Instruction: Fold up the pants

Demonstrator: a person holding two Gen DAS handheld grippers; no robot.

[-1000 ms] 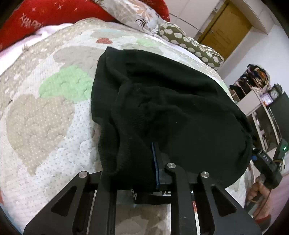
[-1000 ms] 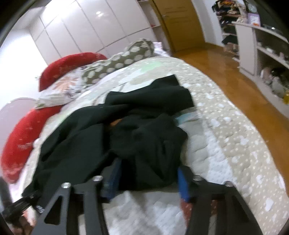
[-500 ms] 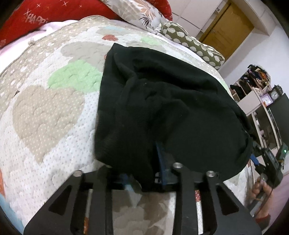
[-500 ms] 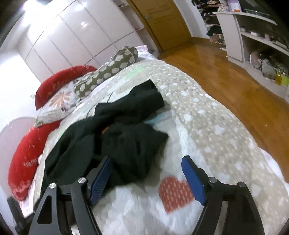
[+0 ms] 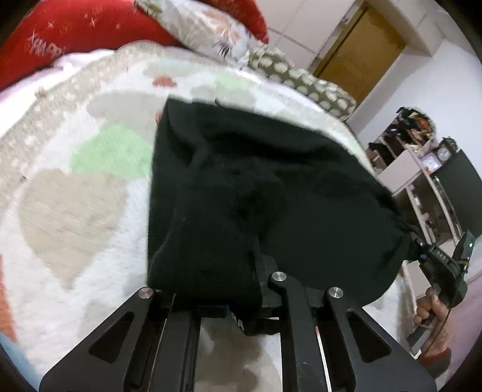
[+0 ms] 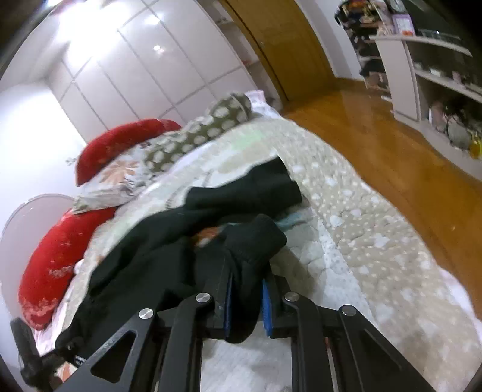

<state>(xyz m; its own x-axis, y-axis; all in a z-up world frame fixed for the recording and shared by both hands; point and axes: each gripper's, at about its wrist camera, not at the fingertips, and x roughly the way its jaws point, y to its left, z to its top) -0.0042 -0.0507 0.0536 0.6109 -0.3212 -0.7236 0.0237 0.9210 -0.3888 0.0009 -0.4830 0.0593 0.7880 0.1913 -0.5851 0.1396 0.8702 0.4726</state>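
Black pants (image 5: 271,181) lie crumpled on the heart-patterned quilt (image 5: 75,196). My left gripper (image 5: 244,280) is shut on their near edge, and the cloth drapes over its fingertips and hides them. In the right wrist view the same pants (image 6: 168,241) stretch off to the left. My right gripper (image 6: 245,292) is closing, and a thick fold of the cloth is pinched between its blue pads (image 6: 229,298). The stretch of cloth between the two grips is raised off the bed. The right gripper (image 5: 433,262) also shows at the left view's right edge, held by a hand (image 5: 427,307).
Red pillows (image 5: 75,33), a floral pillow (image 5: 211,27) and a dotted bolster (image 6: 205,126) line the head of the bed. The bed's edge drops to a wooden floor (image 6: 376,135) on the right. Shelves (image 6: 436,90) and a wooden door (image 6: 286,45) stand beyond.
Both grippers opened and then closed again on the pants. The right one went wide beside the cloth and now pinches a fold. Both have risen a little, lifting the cloth.
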